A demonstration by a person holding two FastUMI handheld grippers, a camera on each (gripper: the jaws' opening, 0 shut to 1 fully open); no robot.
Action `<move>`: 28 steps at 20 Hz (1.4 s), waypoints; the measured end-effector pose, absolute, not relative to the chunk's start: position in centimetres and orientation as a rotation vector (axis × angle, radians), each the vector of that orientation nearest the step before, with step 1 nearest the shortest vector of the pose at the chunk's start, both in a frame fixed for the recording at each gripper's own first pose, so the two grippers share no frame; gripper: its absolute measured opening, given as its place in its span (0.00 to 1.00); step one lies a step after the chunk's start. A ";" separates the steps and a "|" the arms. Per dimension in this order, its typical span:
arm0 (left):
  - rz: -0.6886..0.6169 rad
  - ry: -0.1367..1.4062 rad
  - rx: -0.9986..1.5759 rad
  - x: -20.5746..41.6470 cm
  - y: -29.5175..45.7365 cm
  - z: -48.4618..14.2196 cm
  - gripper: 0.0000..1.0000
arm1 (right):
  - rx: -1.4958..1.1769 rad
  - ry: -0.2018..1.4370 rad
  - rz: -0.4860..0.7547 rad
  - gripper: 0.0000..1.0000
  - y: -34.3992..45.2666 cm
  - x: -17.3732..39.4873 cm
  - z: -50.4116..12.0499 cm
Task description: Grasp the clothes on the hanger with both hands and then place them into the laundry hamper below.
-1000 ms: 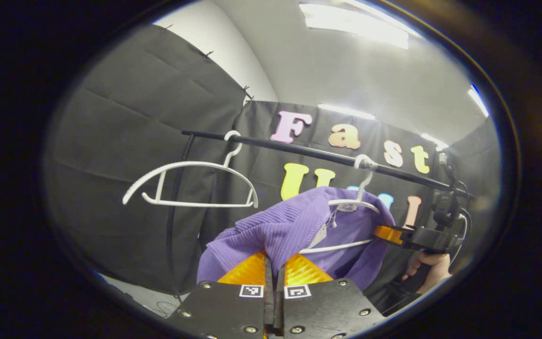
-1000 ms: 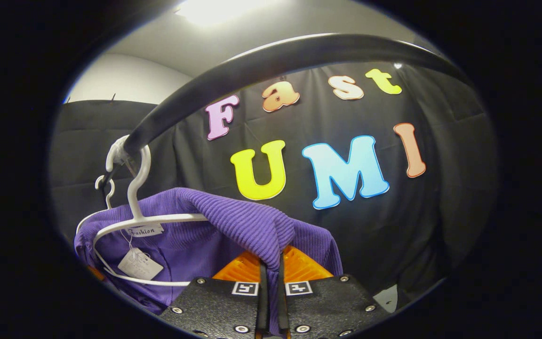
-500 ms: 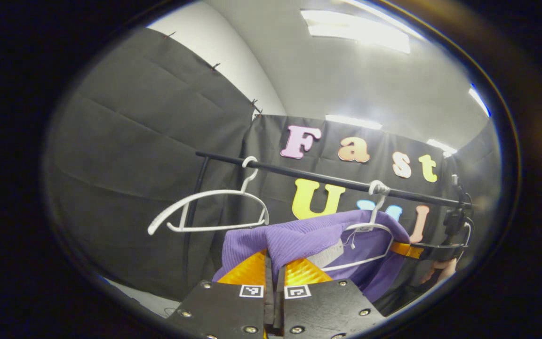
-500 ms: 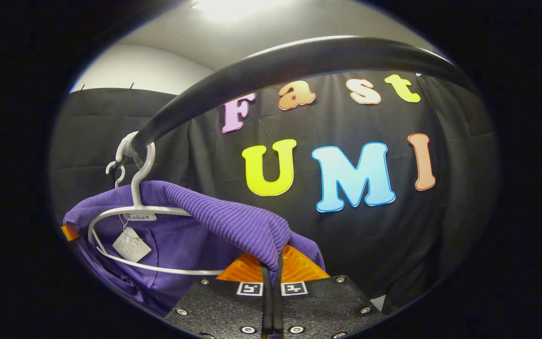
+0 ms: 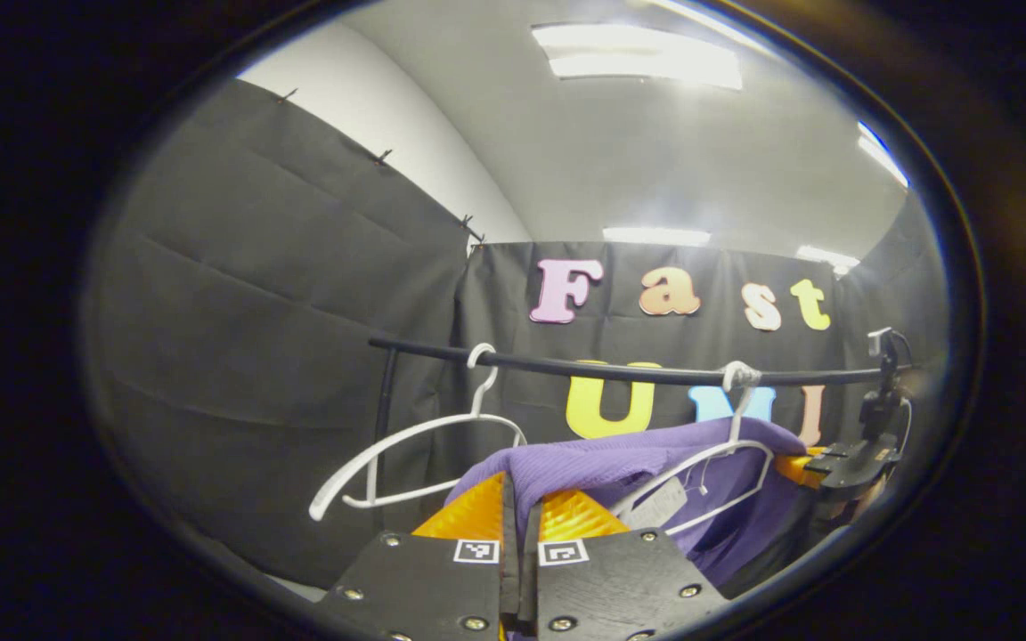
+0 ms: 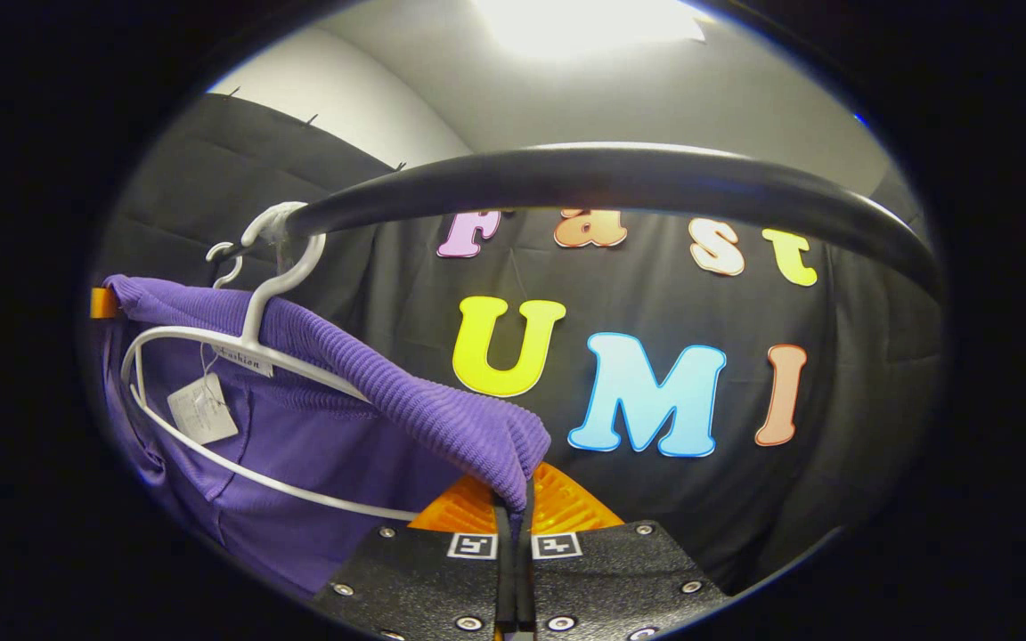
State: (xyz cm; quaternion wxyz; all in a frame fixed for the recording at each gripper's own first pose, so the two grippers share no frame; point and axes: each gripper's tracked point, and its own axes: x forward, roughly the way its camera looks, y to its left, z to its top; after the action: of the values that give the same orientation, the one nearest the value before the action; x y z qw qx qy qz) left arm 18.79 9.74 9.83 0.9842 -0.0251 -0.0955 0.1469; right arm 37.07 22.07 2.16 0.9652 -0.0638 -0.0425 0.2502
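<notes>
Purple garment (image 6: 442,418) pinched in both claws — hanger (image 6: 237,356) half-covered, hem cut off

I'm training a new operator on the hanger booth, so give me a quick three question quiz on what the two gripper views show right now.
1. True or false: the left gripper is shut on the purple sweater.
2. How many white hangers hang on the black rail in the left gripper view?
3. Multiple choice: the paper tag in the right gripper view hangs A) from the rail, B) at the sweater's neck inside the hanger, C) from the right gripper.

Key: 1 true. 2 two: one bare hanger, one inside the sweater. 3 B.
</notes>
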 end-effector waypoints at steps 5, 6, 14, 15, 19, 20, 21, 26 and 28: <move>0.212 -0.162 -0.038 21.1 11.3 8.7 0.01 | -0.111 -0.088 0.503 0.00 22.0 37.4 2.3; 0.200 -0.148 -0.025 21.6 11.8 8.4 0.01 | -0.116 -0.094 0.502 0.00 22.0 37.3 2.4; 0.055 -0.073 -0.082 24.4 12.9 3.8 0.01 | -0.140 -0.109 0.488 0.00 21.3 37.4 1.9; 0.030 -0.079 -0.106 24.7 12.6 3.3 0.01 | -0.134 -0.105 0.481 0.00 21.2 37.6 1.9; -0.028 -0.111 -0.175 25.5 12.0 1.7 0.01 | -0.107 -0.103 0.471 0.00 20.5 37.7 2.2; -0.034 -0.112 -0.193 25.5 11.7 1.3 0.01 | -0.114 -0.105 0.466 0.00 20.2 37.8 2.2; -0.040 -0.112 -0.207 25.7 11.4 0.9 0.05 | -0.122 -0.108 0.458 0.00 20.0 37.9 2.1; -0.051 -0.108 -0.239 25.3 9.7 -0.5 0.01 | -0.113 -0.134 0.415 0.00 18.3 39.1 3.3; -0.031 -0.119 -0.254 24.8 9.5 -0.8 0.05 | -0.120 -0.138 0.419 0.00 18.3 39.1 3.3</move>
State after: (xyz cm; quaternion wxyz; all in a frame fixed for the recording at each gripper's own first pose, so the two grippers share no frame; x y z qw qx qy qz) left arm 24.78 9.48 -0.85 0.9901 -0.1265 -0.0591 -0.0157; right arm 39.11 18.34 3.32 0.9739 -0.0597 -0.0685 0.2078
